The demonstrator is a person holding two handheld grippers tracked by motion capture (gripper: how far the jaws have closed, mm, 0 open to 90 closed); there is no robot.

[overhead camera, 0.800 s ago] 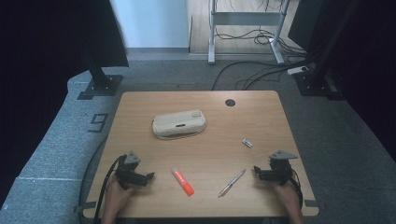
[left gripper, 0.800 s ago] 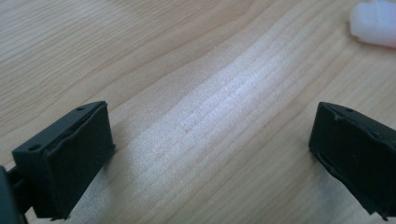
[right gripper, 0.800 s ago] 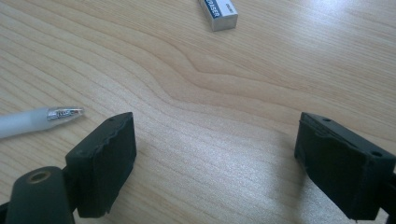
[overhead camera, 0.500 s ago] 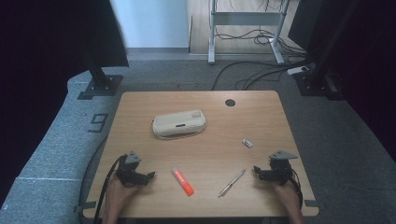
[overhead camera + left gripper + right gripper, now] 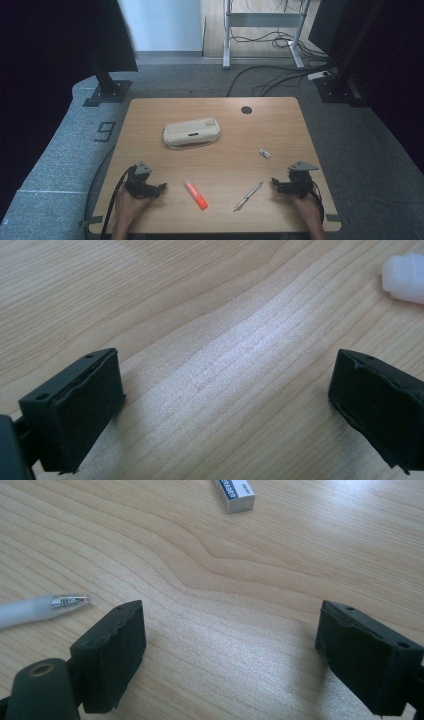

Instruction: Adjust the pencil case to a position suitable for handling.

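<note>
we have not picked up anything yet: both tongs, left (image 5: 161,187) and right (image 5: 274,183), are open; pen (image 5: 248,195) and highlighter (image 5: 195,194) lie untouched.

In the left gripper view, the highlighter (image 5: 406,277) is cut off by the right edge, leaving its pale end. In the right gripper view, the pen (image 5: 42,609) runs off the left edge beside the left jaw, and the eraser (image 5: 235,492) is cropped by the top edge, its label partly readable.
</note>
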